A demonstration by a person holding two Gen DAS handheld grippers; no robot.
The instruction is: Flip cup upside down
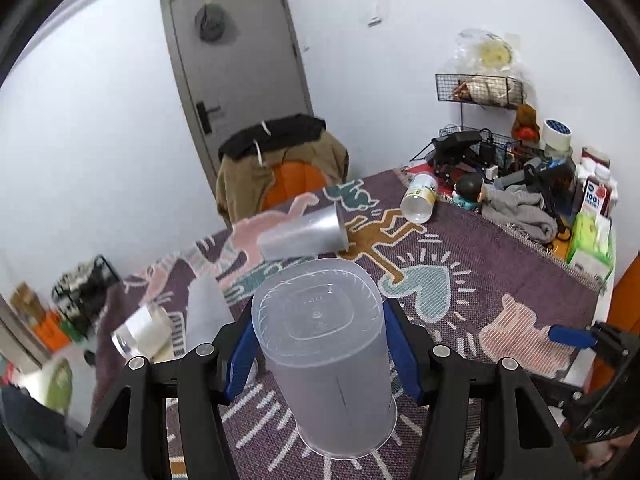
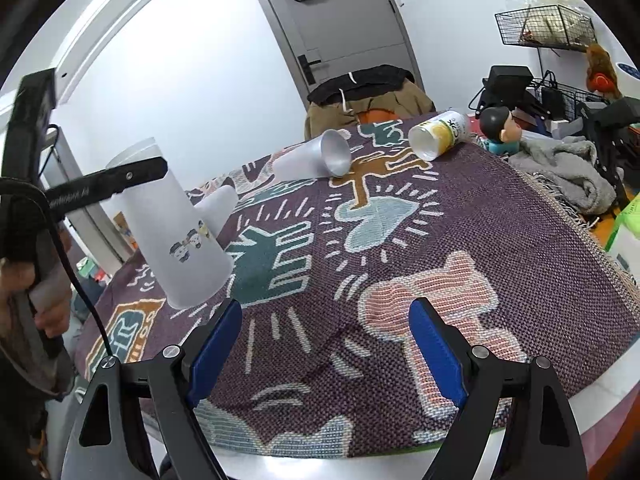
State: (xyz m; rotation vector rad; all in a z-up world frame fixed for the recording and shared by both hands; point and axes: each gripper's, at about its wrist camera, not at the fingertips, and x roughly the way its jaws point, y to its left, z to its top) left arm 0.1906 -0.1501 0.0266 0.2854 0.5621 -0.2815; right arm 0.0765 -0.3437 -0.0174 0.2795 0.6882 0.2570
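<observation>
A frosted translucent cup [image 1: 324, 352] stands mouth-down on the patterned cloth [image 1: 500, 264], its base facing up. My left gripper [image 1: 320, 356] has its blue pads on both sides of the cup; a narrow gap shows at each pad. In the right wrist view the same cup [image 2: 176, 232] leans slightly, with the left gripper's black finger [image 2: 120, 182] across its upper part. My right gripper [image 2: 324, 348] is open and empty over the cloth near the table's front edge.
A second frosted cup [image 1: 304, 234] lies on its side mid-table, a yellow-printed cup [image 1: 418, 198] lies further back, and a glass [image 1: 138, 332] lies at the left edge. Clutter, a grey cloth [image 1: 520, 210] and cartons line the right side. A chair [image 1: 280, 168] stands behind.
</observation>
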